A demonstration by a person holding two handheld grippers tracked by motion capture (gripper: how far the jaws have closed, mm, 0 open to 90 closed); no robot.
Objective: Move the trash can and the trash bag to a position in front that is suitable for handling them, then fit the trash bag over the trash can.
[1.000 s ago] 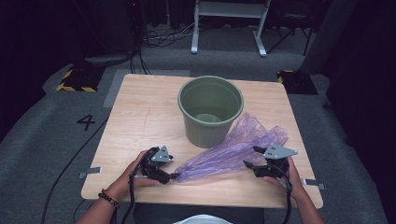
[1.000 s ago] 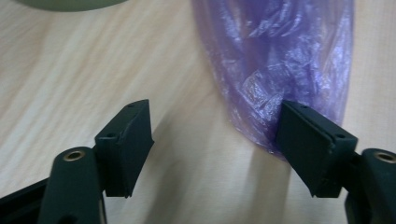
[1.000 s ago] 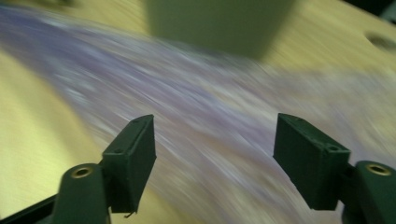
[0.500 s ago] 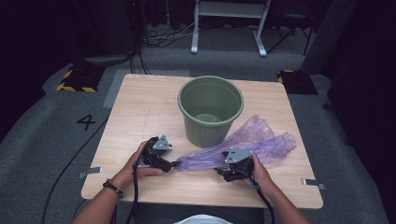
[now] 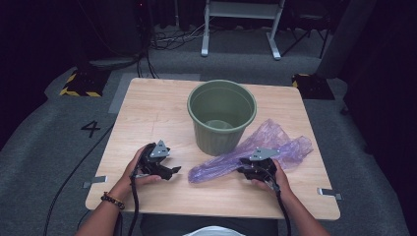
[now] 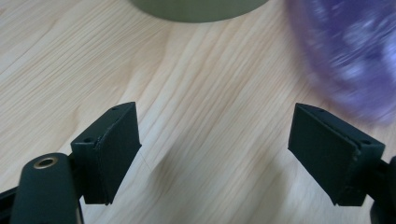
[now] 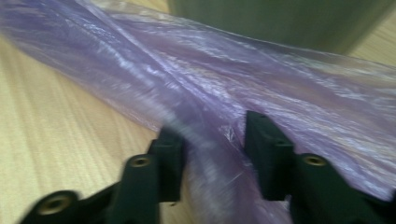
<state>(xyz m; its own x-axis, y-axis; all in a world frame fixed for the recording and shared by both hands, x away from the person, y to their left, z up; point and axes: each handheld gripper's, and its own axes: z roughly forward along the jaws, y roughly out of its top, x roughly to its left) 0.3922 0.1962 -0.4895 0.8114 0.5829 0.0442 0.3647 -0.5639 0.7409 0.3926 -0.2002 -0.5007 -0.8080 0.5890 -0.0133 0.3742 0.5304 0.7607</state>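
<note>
Your right gripper (image 7: 212, 154) had just been closing around a fold of the purple bag (image 5: 251, 157), film between its jaws, though a firm pinch was not clear. Your left gripper (image 6: 215, 158) had just been opening and held nothing. A thin pinch could have slipped, or dragged the bag against the bin (image 5: 221, 115). The bag lay flat right of the bin, its long axis running from the near tip up toward the far right.

surface: wooden table (image 5: 147, 113) | on it: green bucket (image 5: 222, 118), purple plastic bag (image 5: 265, 147)
</note>
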